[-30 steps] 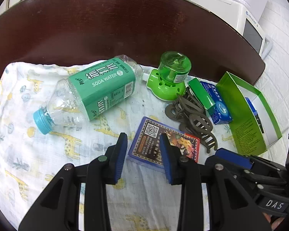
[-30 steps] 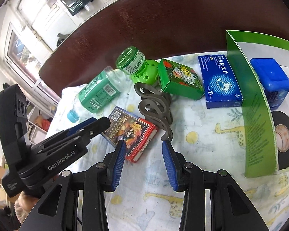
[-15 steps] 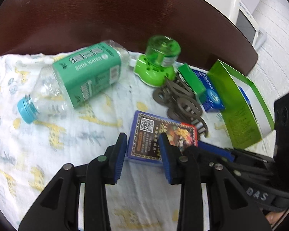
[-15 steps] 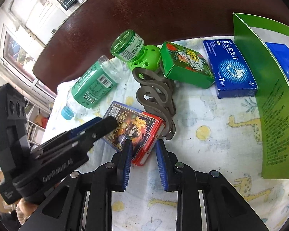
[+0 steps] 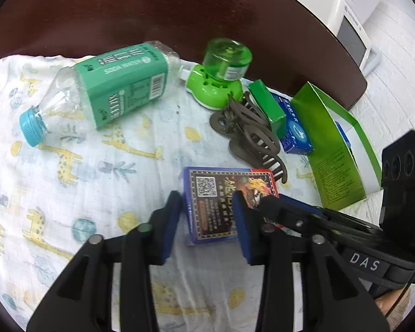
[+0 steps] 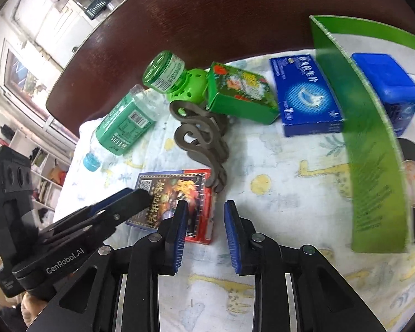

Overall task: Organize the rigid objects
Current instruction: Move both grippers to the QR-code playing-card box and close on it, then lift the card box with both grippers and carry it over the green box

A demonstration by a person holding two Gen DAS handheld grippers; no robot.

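The card box (image 5: 221,202) lies flat on the giraffe-print cloth (image 5: 69,166) that covers the near part of the dark worktop (image 5: 124,8), just in front of the brown hair claw (image 5: 249,135). The left gripper (image 5: 207,218) straddles the near end of the box, its jaws opening; whether the pads still press its sides I cannot tell. The right gripper (image 6: 204,232) stands released at the box's red edge, with one finger (image 6: 179,227) over the box and the other over bare cloth. Farther back lie a soda water bottle (image 5: 119,83), a green mosquito repeller (image 5: 221,72), a green carton (image 6: 240,94) and a blue medicine box (image 6: 304,102), beside an open green box (image 6: 373,166).
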